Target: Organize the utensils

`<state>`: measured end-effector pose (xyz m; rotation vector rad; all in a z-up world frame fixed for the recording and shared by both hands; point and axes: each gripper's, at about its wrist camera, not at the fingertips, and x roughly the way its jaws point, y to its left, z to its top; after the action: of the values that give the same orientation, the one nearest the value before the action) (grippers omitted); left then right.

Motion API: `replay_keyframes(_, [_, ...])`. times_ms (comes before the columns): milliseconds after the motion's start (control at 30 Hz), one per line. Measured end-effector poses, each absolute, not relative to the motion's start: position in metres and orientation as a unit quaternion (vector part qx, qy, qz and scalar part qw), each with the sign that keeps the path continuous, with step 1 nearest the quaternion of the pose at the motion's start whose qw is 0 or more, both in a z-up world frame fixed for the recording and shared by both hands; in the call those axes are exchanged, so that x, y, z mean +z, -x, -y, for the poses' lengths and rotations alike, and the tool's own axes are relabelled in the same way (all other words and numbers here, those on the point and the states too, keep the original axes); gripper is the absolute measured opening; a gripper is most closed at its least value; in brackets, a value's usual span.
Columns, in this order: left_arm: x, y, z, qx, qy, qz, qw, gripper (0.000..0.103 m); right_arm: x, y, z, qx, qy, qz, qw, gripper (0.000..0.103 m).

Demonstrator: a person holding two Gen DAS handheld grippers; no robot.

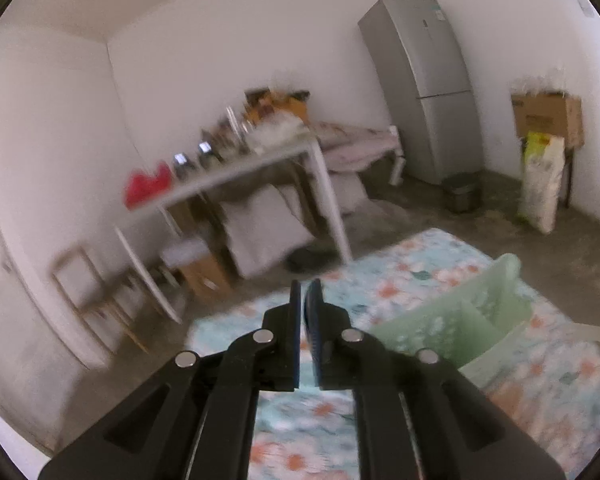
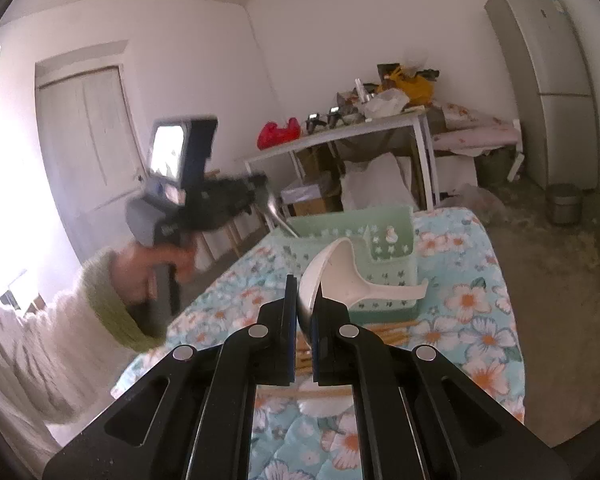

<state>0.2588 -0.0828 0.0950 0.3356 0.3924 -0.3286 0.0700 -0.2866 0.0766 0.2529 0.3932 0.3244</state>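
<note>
Floral cloth [image 2: 472, 304]; right gripper [image 2: 302, 304] around ladle [image 2: 340, 276]

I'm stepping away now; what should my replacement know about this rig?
Right gripper: shut on the white spoon, raised in front of the green caddy.
Left gripper: jaws nearly together, nothing seen between them, held up left of the caddy.
Done: a metal utensil stands in the caddy.
Left: put the spoon in; chopsticks lie on the floral cloth.

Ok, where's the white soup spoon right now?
In the right wrist view, the white soup spoon is clamped by its bowl in the right gripper, raised above the floral cloth, in front of the green utensil caddy.
</note>
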Motion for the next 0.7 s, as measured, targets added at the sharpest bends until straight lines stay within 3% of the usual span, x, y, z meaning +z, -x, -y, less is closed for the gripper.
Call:
replay_keyframes(100, [0.096, -0.265, 0.079, -0.179, -0.115, -0.203, 0.956, 0.03, 0.09, -0.073, 0.296, 0.165, -0.139, -0.18, 0.96, 0.004])
replay_keyframes(467, [0.106, -0.25, 0.026, -0.19, -0.009, -0.196, 0.962, 0.048, 0.131, -0.11, 0.336, 0.245, -0.253, -0.153, 0.923, 0.004])
replay_keyframes(700, [0.081, -0.216, -0.009, -0.199, 0.03, -0.225, 0.953, 0.056, 0.134, -0.137, 0.349, 0.286, -0.32, -0.17, 0.887, 0.004])
